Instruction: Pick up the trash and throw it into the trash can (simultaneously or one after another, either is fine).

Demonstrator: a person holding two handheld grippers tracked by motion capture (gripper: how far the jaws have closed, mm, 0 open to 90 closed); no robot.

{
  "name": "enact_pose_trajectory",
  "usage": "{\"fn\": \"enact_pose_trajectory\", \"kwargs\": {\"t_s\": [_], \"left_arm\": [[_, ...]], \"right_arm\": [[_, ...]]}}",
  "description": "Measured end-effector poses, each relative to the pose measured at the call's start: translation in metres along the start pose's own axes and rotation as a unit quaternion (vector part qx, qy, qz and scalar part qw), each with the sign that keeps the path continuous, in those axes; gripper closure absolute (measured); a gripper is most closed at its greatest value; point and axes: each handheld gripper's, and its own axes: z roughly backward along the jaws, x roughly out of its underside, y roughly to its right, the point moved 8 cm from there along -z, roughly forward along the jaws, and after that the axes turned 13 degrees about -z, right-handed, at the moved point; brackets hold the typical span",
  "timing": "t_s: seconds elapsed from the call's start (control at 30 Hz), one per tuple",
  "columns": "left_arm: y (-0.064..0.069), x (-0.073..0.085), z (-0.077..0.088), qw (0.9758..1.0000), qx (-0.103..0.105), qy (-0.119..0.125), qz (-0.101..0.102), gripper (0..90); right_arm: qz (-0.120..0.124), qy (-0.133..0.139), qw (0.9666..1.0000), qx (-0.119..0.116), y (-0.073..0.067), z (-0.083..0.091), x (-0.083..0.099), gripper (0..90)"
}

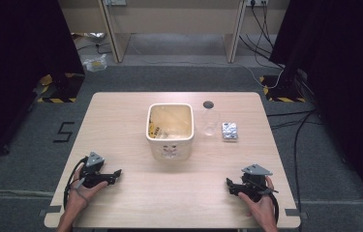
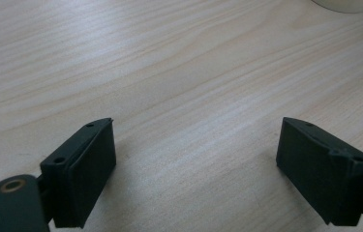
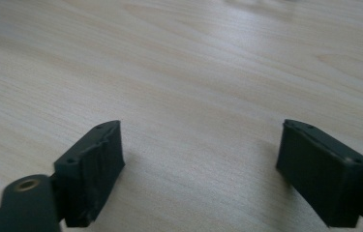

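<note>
Grippers rest low at the near edge of the tabletop [image 1: 121, 125], one at each side, both empty. At the left, the left gripper [image 1: 116, 173] lies under the person's left hand [image 1: 83, 191], its jaws apart and pointing toward the middle of the tabletop; in the left gripper view the left gripper [image 2: 196, 154] has bare wood between its jaws, and a pale rim of the tub [image 2: 348, 5] peeks in at the top right corner, well beyond them. In the centre stands the cream square tub [image 1: 169, 130], open at the top, with something yellowish inside. Just right of it lies a clear glass jar [image 1: 210, 121], then a small silvery packet [image 1: 229, 131] beside that. At the right, the right gripper [image 1: 229, 186], held by the right hand [image 1: 261, 205], has its jaws spread wide; in the right gripper view the right gripper [image 3: 201, 154] shows wood grain between its jaws. Tub, jar and packet lie well apart from both grippers.
</note>
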Motion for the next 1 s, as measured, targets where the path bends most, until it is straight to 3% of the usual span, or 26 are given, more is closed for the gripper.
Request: {"fn": "enact_pose_trajectory", "kwargs": {"t_s": [0.1, 0.37, 0.73, 1.0], "left_arm": [[0.0, 0.0, 0.0, 1.0, 0.0, 0.0, 0.0, 13.3], [0.0, 0.0, 0.0, 1.0, 0.0, 0.0, 0.0, 13.3], [0.0, 0.0, 0.0, 1.0, 0.0, 0.0, 0.0, 13.3], [0.0, 0.0, 0.0, 1.0, 0.0, 0.0, 0.0, 13.3]], "right_arm": [[-0.008, -0.002, 0.9999, -0.007, 0.0, 0.001, 0.0, 14.6], [0.012, 0.025, 0.9996, -0.011, -0.003, 0.014, -0.015, 15.2], [0.048, 0.071, 0.996, -0.024, -0.015, 0.035, -0.069, 15.3], [0.062, 0.078, 0.9943, -0.037, -0.024, 0.036, -0.094, 15.3]]}}
